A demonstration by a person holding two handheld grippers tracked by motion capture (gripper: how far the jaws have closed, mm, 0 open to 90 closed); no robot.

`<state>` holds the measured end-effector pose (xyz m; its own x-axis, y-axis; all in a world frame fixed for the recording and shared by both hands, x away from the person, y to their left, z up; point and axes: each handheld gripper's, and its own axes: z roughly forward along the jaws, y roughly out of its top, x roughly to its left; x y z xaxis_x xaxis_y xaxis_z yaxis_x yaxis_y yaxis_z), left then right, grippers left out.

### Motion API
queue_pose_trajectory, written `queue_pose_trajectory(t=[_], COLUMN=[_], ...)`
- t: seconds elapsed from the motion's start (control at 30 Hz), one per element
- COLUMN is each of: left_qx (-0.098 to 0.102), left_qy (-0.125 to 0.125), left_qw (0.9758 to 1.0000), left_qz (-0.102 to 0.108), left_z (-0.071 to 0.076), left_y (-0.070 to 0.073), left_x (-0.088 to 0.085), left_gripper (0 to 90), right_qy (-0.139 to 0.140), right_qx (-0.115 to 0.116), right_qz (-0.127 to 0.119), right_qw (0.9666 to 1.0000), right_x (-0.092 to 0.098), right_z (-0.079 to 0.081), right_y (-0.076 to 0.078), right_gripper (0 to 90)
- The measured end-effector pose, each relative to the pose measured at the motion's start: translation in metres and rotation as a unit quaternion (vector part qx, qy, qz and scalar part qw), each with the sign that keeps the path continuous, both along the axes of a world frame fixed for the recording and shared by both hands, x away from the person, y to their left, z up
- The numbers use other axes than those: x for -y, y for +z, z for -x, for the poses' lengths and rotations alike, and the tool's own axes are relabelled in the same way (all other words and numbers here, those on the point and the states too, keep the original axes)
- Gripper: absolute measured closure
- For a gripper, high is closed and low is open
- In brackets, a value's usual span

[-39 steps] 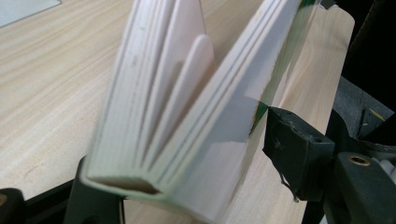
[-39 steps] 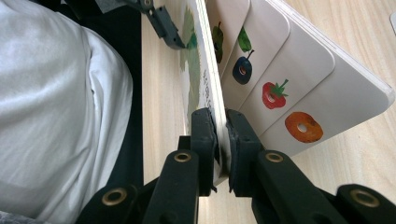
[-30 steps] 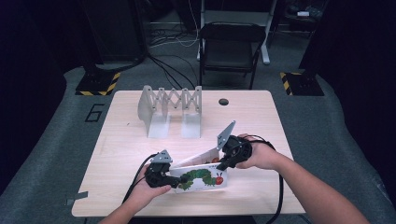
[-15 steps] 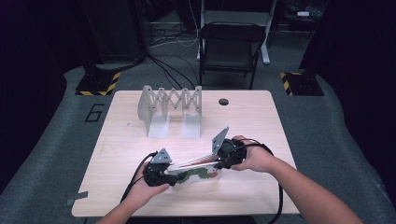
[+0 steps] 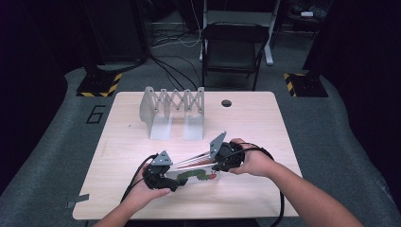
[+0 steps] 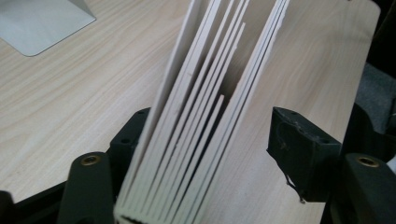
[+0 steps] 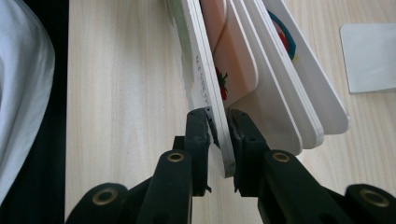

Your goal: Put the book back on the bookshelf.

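Observation:
A board book (image 5: 196,174) with a green caterpillar on its cover stands on its edge on the table near the front, its thick white pages (image 6: 205,116) fanned apart. My left gripper (image 5: 163,177) is at the book's left end. It is open, its jaws either side of the page stack (image 6: 215,135): the left jaw touches the outer page and the right jaw stands apart. My right gripper (image 5: 222,158) holds the right end, shut (image 7: 222,123) on the outer cover board (image 7: 205,70), while the other pages splay to the right.
A grey accordion-style rack (image 5: 172,111) stands at the table's back middle; its flat base plate (image 7: 371,56) lies close to the book. A small black disc (image 5: 226,103) sits near the back edge. A black chair (image 5: 234,42) stands beyond the light wooden table (image 5: 283,127).
The book has tipped from lying with its cover up to standing on edge with its pages fanned. Both grippers have shifted slightly left with it.

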<state>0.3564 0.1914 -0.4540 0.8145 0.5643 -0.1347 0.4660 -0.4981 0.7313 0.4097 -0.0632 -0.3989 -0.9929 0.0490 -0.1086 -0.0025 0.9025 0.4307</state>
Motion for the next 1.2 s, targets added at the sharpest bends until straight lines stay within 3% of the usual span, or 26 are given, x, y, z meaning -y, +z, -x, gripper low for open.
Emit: queue_pose_trajectory(t=[0.1,0.13,0.17,0.23,0.37,0.47,0.5,0.7,0.83,1.2], left_qx=[0.004,0.010,0.011,0.008,0.021,0.032,0.041,0.041,0.042,0.055], left_qy=[0.007,0.011,0.015,0.008,0.006,0.008,0.007,0.001,-0.005,-0.042], left_qw=[1.0000,0.9999,0.9998,0.9998,0.9995,0.9993,0.9990,0.9991,0.9990,0.9976], left_qz=[-0.004,-0.007,0.006,0.017,0.023,0.019,0.014,0.014,0.014,-0.005], left_z=[0.001,0.000,0.000,-0.001,0.001,0.003,0.004,0.003,0.004,0.009], left_y=[0.000,0.000,-0.001,-0.002,-0.004,-0.005,-0.005,-0.005,-0.005,-0.003], left_x=[-0.001,-0.002,-0.005,-0.008,-0.010,-0.009,-0.009,-0.011,-0.010,-0.005], left_gripper=[36.8,41.9,48.4,52.0,53.7,54.1,54.0,55.0,61.3,74.4], right_qy=[-0.001,-0.003,-0.007,-0.011,-0.025,-0.041,-0.058,-0.083,-0.095,-0.061], right_qx=[0.004,0.005,0.007,0.009,0.027,0.021,0.012,0.003,0.009,0.063], right_qz=[-0.001,-0.001,0.000,0.000,0.000,-0.007,-0.014,-0.023,-0.025,-0.019], right_qw=[1.0000,1.0000,1.0000,0.9999,0.9993,0.9989,0.9982,0.9963,0.9952,0.9959], right_x=[-0.001,-0.001,-0.001,0.000,0.002,0.005,0.010,0.021,0.023,0.014], right_z=[0.000,0.000,0.000,0.000,0.001,-0.001,-0.004,-0.009,-0.013,-0.017], right_y=[0.000,0.000,0.000,0.000,0.001,0.003,0.005,0.007,0.006,0.004], right_gripper=[78.3,78.0,77.0,75.4,69.9,64.7,61.4,53.3,46.2,42.4])
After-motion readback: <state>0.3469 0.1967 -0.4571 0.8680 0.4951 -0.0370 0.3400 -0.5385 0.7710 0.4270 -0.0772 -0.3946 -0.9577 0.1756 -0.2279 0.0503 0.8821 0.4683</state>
